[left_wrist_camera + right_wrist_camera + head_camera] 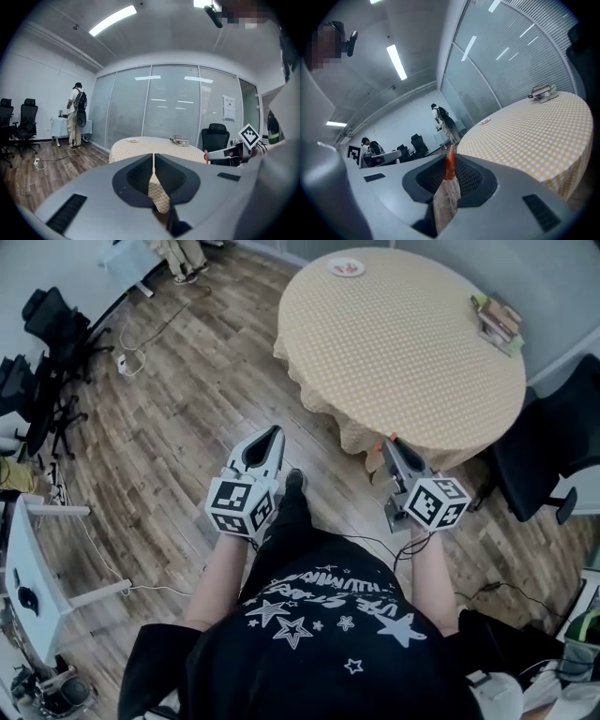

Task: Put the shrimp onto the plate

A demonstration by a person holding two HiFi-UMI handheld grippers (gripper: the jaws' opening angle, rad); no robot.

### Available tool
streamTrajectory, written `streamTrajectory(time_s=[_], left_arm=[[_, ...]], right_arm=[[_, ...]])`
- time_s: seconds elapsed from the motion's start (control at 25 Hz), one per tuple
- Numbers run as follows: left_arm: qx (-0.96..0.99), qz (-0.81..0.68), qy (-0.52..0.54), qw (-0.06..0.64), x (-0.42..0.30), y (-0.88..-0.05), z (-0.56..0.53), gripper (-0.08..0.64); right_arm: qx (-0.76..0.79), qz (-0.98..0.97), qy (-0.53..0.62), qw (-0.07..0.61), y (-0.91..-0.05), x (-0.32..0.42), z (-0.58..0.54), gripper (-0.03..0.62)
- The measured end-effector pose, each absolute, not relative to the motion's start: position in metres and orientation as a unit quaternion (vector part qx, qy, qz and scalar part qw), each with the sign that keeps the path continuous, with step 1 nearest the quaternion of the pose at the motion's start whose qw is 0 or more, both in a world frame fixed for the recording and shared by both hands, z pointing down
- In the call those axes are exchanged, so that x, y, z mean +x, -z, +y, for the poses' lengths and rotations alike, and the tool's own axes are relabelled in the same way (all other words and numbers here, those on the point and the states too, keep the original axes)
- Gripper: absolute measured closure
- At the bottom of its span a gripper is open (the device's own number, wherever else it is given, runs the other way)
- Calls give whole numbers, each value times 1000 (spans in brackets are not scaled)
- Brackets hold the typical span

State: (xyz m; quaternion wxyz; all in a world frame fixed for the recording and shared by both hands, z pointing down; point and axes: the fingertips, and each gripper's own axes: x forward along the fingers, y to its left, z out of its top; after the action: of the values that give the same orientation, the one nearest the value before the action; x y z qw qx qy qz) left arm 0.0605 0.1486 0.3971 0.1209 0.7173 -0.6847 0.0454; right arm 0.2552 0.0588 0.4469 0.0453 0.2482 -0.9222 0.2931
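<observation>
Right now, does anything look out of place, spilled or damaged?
Nothing stands out. The shrimp is pinched in the right hand-held gripper; the plate lies flat near the far edge of the table.

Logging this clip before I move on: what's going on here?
A person stands at a round table with a hand-held gripper in each hand. The right hand-held gripper is shut on an orange shrimp, near the table's near edge. The left hand-held gripper is shut with nothing in it. The plate sits at the table's far edge, so the shrimp isn't on it yet.
</observation>
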Motion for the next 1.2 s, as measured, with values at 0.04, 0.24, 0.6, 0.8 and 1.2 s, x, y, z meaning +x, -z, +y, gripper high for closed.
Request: streamTrajectory(time_s=[0.04, 0.24, 0.6, 0.8, 1.2], left_arm=[[721, -681, -41, 122, 54, -397, 139, 541], [741, -661, -35, 115, 19, -398, 92, 541], [762, -633, -37, 130, -77, -400, 5, 541], [775, -615, -36, 138, -118, -404, -40, 541], [782, -608, -38, 134, -171, -405, -90, 541]], right_arm=[[253, -921, -292, 48, -447, 251, 51, 528], [272, -916, -290, 59, -449, 212, 6, 528], [304, -907, -287, 54, -432, 120, -73, 528], [331, -893, -298, 59, -434, 87, -108, 528], [340, -890, -301, 51, -435, 40, -148, 528]])
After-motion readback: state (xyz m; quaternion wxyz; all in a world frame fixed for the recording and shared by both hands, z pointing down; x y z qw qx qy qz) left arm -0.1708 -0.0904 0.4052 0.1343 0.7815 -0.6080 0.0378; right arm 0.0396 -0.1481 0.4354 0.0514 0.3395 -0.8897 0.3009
